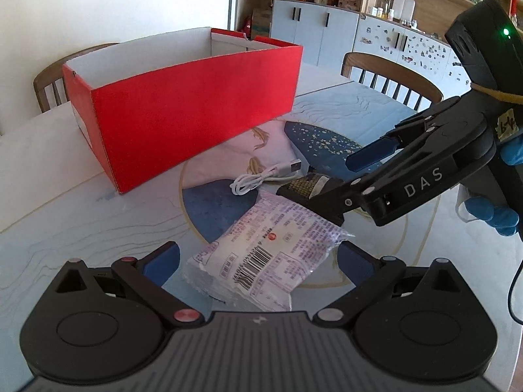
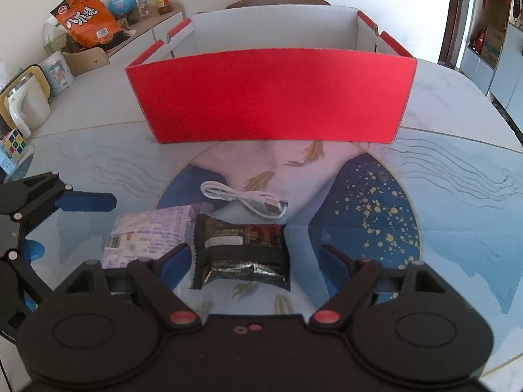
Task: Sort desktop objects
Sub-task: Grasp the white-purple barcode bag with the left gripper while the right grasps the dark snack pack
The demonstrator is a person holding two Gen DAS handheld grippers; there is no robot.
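Observation:
A purple-and-white snack packet (image 1: 261,254) lies on the table between the open fingers of my left gripper (image 1: 258,261). It also shows in the right wrist view (image 2: 147,235). A dark snack packet (image 2: 240,250) lies between the open fingers of my right gripper (image 2: 255,261); the left wrist view shows its end (image 1: 304,186) under the right gripper (image 1: 330,179). A coiled white USB cable (image 2: 245,201) lies just beyond both packets, also in the left wrist view (image 1: 264,178). An open red box (image 2: 271,98) stands behind them, its inside hidden.
The table has a glass top over a fish-patterned mat (image 2: 376,196). Wooden chairs (image 1: 392,78) stand at the far edge. A Rubik's cube (image 2: 13,143), a white jug (image 2: 26,111) and an orange snack bag (image 2: 88,19) are off to the left.

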